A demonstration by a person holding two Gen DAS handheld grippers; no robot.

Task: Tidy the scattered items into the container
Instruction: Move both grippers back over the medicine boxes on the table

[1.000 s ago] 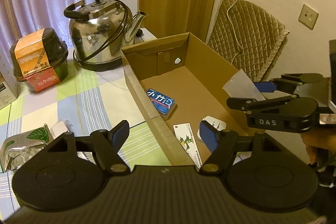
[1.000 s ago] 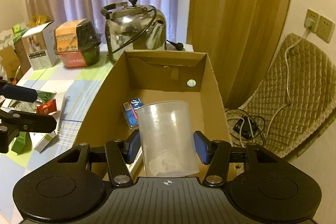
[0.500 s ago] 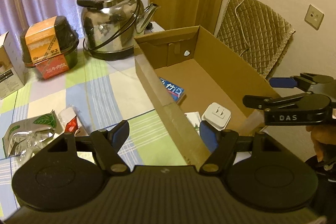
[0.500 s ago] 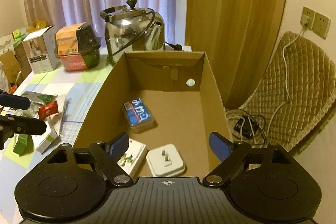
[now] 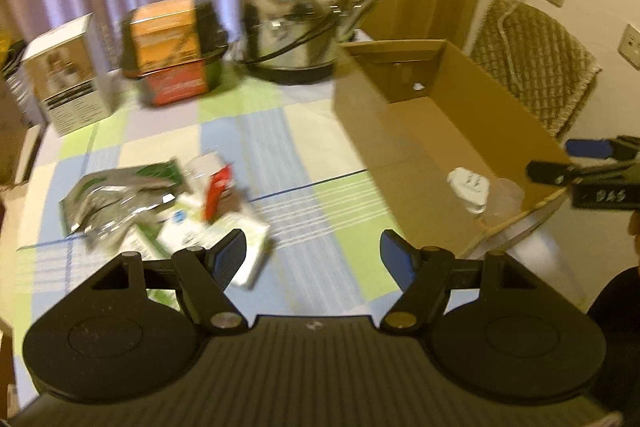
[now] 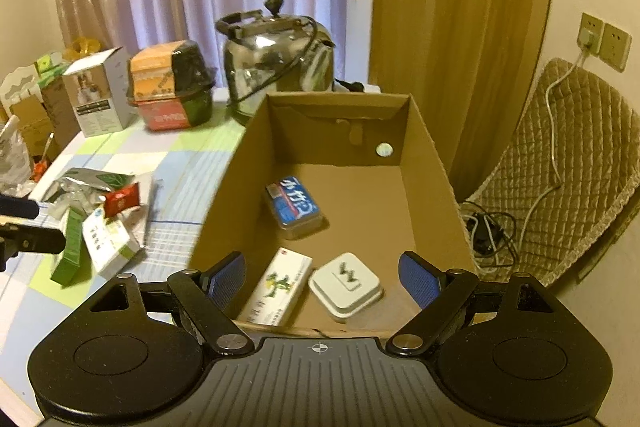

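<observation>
Several light, crinkly packets [image 6: 96,187] and small stiff cartons [image 6: 110,247] near the table's left edge suit edge-on pinches; left gripper [image 5: 312,259] and right gripper [image 6: 322,279] both gape empty.

one box [image 6: 430,163], one kettle [image 6: 276,63], two tools [image 6: 322,281]

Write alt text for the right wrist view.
Open, empty right tongs hover over a cardboard box holding a blue tin, a white adapter and a small carton. Left of it, packets litter the checked tablecloth.
</observation>
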